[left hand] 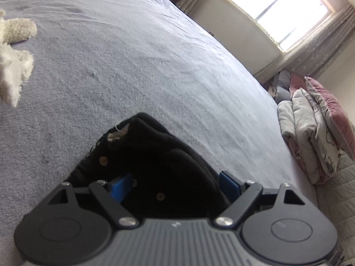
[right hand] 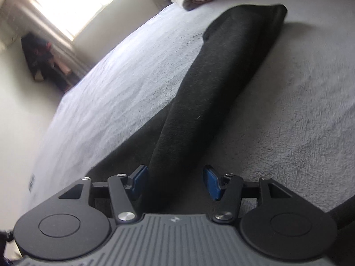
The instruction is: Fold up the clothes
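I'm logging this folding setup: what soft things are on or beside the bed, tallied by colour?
Black: 1, the garment on the bed, its folded length seen from the right wrist.
White: 1, the plush toy.
Pale printed: 1, the folded duvet.
Pink: 1, the pillow.
Total: 4

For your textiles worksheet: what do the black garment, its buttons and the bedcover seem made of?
Garment: probably knit or fleece, matte, slightly fuzzy surface.
Buttons: possibly wood, light brown, round.
Bedcover: likely plush fleece or terry, grey, short napped pile.
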A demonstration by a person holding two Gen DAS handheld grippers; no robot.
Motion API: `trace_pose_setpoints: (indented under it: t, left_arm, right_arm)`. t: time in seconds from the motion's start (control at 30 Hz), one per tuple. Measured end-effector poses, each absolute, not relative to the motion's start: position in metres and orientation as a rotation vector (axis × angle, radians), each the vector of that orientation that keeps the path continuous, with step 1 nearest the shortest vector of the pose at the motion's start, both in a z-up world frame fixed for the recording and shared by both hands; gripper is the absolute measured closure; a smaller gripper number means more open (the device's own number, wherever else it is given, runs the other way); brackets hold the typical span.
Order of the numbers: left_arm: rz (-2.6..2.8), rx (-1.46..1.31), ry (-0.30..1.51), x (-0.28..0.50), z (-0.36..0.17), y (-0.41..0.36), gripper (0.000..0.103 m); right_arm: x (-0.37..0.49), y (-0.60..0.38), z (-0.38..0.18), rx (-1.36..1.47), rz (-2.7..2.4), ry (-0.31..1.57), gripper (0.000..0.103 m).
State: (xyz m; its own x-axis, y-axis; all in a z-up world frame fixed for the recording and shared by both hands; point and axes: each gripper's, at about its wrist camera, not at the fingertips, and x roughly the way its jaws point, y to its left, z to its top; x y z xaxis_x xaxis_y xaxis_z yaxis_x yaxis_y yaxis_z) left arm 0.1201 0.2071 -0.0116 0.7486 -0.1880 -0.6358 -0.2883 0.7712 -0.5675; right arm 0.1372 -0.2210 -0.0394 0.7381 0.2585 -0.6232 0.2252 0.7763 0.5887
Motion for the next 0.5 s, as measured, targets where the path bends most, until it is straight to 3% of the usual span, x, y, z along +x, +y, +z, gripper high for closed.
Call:
trace_pose_setpoints:
  t: [0.13, 0.2, 0.23, 0.3, 0.33, 0.4, 0.5]
  left_arm:
    - [0.071, -0.709, 0.725, 0.127, -0.01, 0.212, 0.018]
    - [0.095, -0.751, 0.737, 0.132, -0.016, 0.216, 0.03]
    - [0.102, -0.773, 0.745, 0.134, -0.019, 0.218, 0.043]
    - [0.09, -0.821, 0.752, 0.134, -0.025, 0.222, 0.06]
    - [0.087, -0.83, 0.755, 0.132, -0.025, 0.222, 0.069]
    - [0.082, -0.827, 0.759, 0.129, -0.023, 0.223, 0.076]
    - [0.068, -0.801, 0.76, 0.124, -0.018, 0.224, 0.084]
  right_arm:
    - [0.138, -0.22, -0.045, 0.738, -0.002, 0.706, 0.044]
    - [0.138, -0.215, -0.048, 0.73, -0.014, 0.68, 0.045]
    - [0.136, -0.212, -0.048, 0.709, -0.01, 0.671, 0.047]
    - [0.134, -0.207, -0.046, 0.677, 0.001, 0.65, 0.071]
    - [0.131, -0.206, -0.044, 0.674, 0.002, 0.633, 0.077]
    - [0.126, -0.207, -0.037, 0.671, -0.001, 0.594, 0.086]
    - [0.115, -0.205, -0.019, 0.645, -0.005, 0.53, 0.087]
